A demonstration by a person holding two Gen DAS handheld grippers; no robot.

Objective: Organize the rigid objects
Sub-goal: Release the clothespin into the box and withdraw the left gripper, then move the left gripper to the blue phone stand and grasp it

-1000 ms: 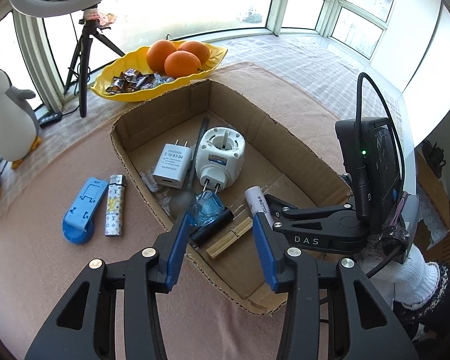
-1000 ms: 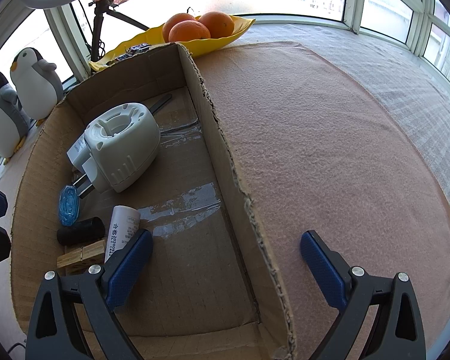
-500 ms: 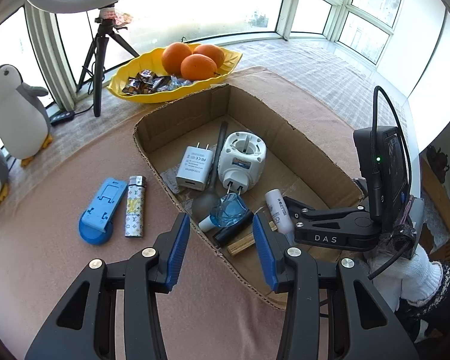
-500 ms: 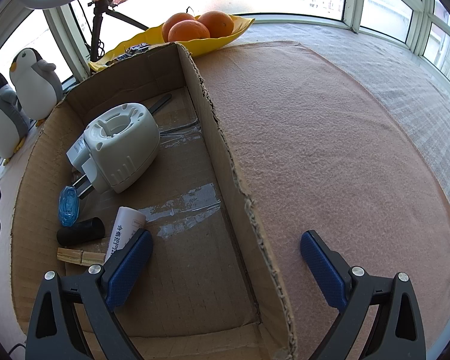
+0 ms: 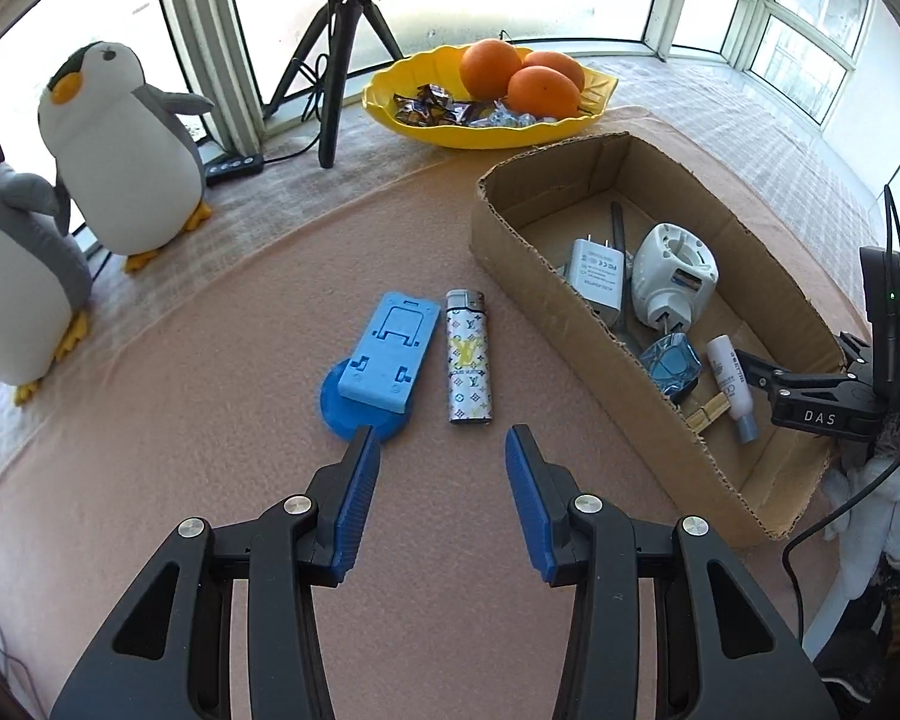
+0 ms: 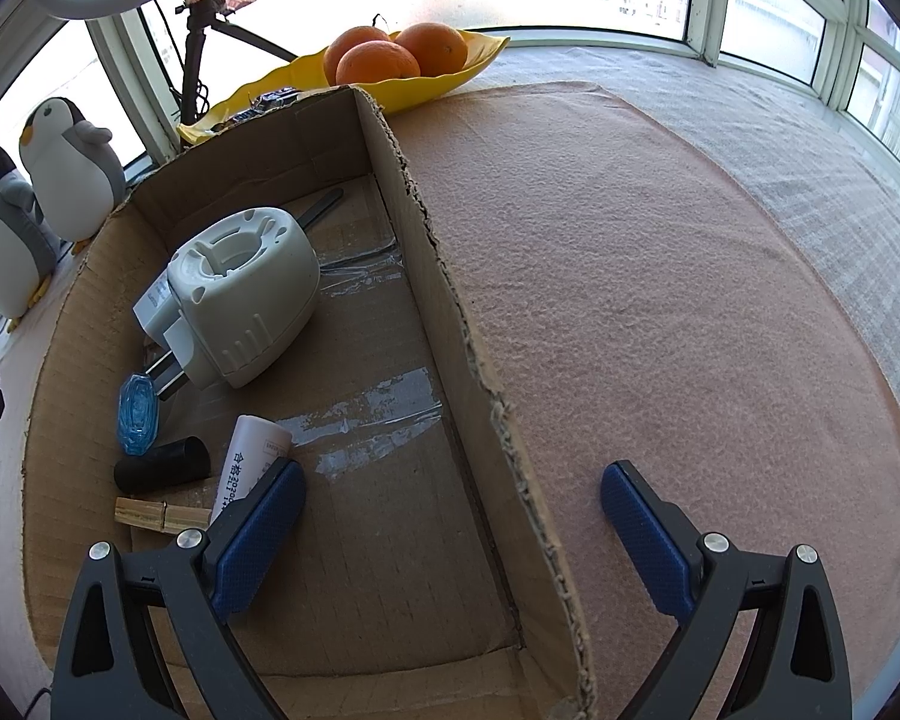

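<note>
Left gripper [image 5: 444, 450] has swung off the brown cardboard box [image 5: 525, 276], jaws released over the monogrammed lighter [image 5: 468, 373] mid-mat. Right gripper [image 6: 450, 516] released, straddling the box's wall.

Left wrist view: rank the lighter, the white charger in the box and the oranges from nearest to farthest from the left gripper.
1. Lighter, on the mat just ahead of the open left gripper.
2. White charger, inside the cardboard box, ahead to the right.
3. Oranges, in the yellow dish by the window.
</note>
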